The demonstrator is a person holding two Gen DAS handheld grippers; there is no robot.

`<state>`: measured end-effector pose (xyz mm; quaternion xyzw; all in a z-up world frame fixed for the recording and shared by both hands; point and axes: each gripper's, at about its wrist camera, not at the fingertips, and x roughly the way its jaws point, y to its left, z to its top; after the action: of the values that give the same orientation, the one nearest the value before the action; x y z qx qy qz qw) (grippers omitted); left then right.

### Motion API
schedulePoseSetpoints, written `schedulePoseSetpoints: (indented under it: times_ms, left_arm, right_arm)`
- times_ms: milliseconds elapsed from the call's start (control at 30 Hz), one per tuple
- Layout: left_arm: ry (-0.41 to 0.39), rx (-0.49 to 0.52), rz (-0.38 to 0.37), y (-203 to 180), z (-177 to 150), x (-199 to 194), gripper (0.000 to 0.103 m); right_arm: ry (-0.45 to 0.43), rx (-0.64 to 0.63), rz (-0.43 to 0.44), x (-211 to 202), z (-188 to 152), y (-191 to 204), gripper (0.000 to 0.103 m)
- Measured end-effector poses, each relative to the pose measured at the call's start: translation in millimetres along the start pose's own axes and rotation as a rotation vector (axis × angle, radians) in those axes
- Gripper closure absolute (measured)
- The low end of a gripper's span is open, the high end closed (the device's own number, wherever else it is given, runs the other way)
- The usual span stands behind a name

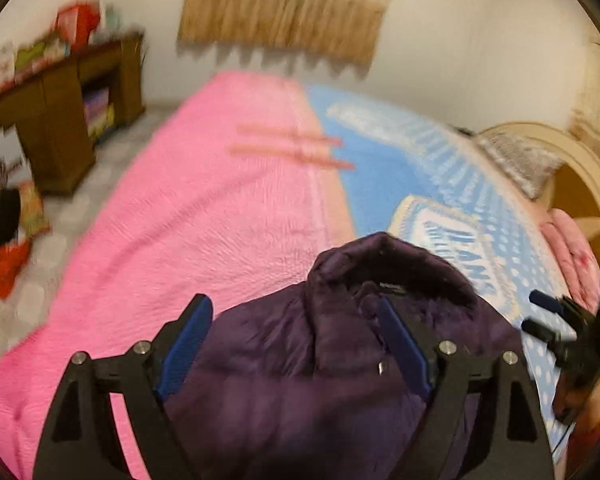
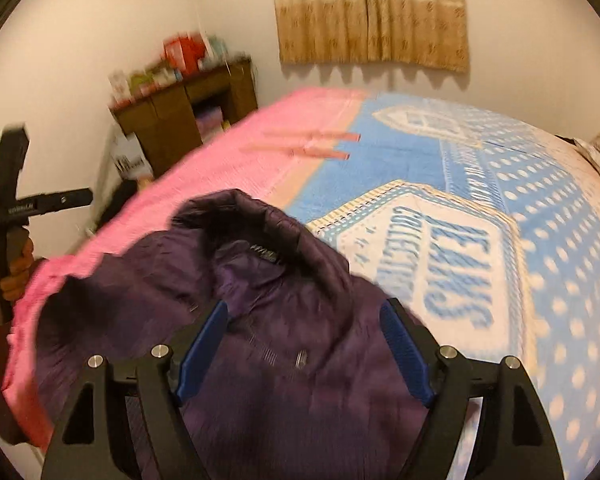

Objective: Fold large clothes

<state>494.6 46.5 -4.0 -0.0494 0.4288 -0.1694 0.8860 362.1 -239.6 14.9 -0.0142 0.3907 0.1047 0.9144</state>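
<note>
The purple jacket (image 1: 324,360) sat bunched in a heap at the near edge of the bed (image 1: 204,208), collar up and nothing squared off, so by the look of it the folding had barely started: no flat panel, no tucked sleeve, the whole job left to do. In the left wrist view the left gripper (image 1: 296,344) stood with its blue pads (image 1: 188,344) spread wide at the bottom of the frame, the jacket filling the space between and beyond them, with no pinch on it. In the right wrist view it was the same story: the right gripper (image 2: 304,348) gaped wide at the bottom centre, the jacket's crumpled body lying between the fingers and its hood rising toward the middle of the frame; whether cloth touched the pads could not be told through the blur. Two pink sticks (image 2: 312,146) lay farther up the bed, well apart from the jacket.
</note>
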Motion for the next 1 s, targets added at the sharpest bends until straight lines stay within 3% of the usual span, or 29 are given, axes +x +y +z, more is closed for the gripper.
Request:
schedulePoseSetpoints:
  times_ms: [33, 133, 167, 200, 233, 267, 300, 333, 400, 500, 567, 667, 733, 833, 933, 1000]
  left_arm:
    - [0.038, -0.032, 0.002, -4, 8, 28, 0.016]
    - [0.12, -0.039, 0.036, -16, 5, 74, 0.016]
    - [0.135, -0.031, 0.066, -21, 4, 89, 0.016]
    - [0.144, -0.023, 0.081, -25, 4, 99, 0.016]
    - [0.161, -0.019, 0.095, -29, 1, 111, 0.018]
    - [0.172, -0.017, 0.098, -29, -3, 113, 0.021]
    - [0.175, -0.007, 0.098, -32, -6, 116, 0.044]
    - [0.179, 0.027, 0.076, -36, -12, 117, 0.075]
    - [0.152, 0.058, 0.046, -40, -19, 105, 0.09]
    - [0.056, 0.071, -0.013, -36, -35, 65, 0.092]
    - [0.031, 0.04, -0.011, -24, -44, 53, 0.092]
    - [0.113, -0.057, 0.019, 0, -59, 77, 0.091]
    - [0.161, -0.166, -0.034, 21, -68, 97, 0.089]
    - [0.163, -0.174, -0.034, 22, -68, 96, 0.086]
    - [0.15, -0.102, 0.041, 7, -70, 96, 0.085]
    - [0.14, -0.082, 0.058, -3, -69, 97, 0.085]
  right_arm:
    - [0.022, -0.02, -0.004, 13, 5, 3, 0.024]
    - [0.104, -0.119, -0.129, 62, 19, 16, 0.024]
    - [0.124, -0.139, -0.176, 77, 21, 18, 0.032]
    - [0.121, -0.146, -0.205, 84, 22, 19, 0.045]
    - [0.124, -0.142, -0.205, 89, 22, 17, 0.084]
    - [0.13, -0.127, -0.193, 93, 22, 14, 0.092]
    - [0.129, -0.103, -0.175, 94, 20, 11, 0.092]
    - [0.121, -0.083, -0.145, 94, 19, 7, 0.092]
    - [0.104, -0.06, -0.085, 84, 9, 4, 0.092]
    - [0.083, -0.039, -0.05, 68, -4, 0, 0.095]
    - [0.093, -0.013, -0.056, 64, -15, -7, 0.095]
    - [0.201, 0.066, -0.108, 91, -41, -31, 0.095]
    - [0.231, 0.162, -0.059, 105, -53, -48, 0.1]
    - [0.223, 0.213, -0.047, 103, -51, -55, 0.101]
    - [0.194, 0.222, -0.03, 90, -48, -53, 0.097]
    - [0.067, 0.268, -0.023, 53, -41, -53, 0.097]
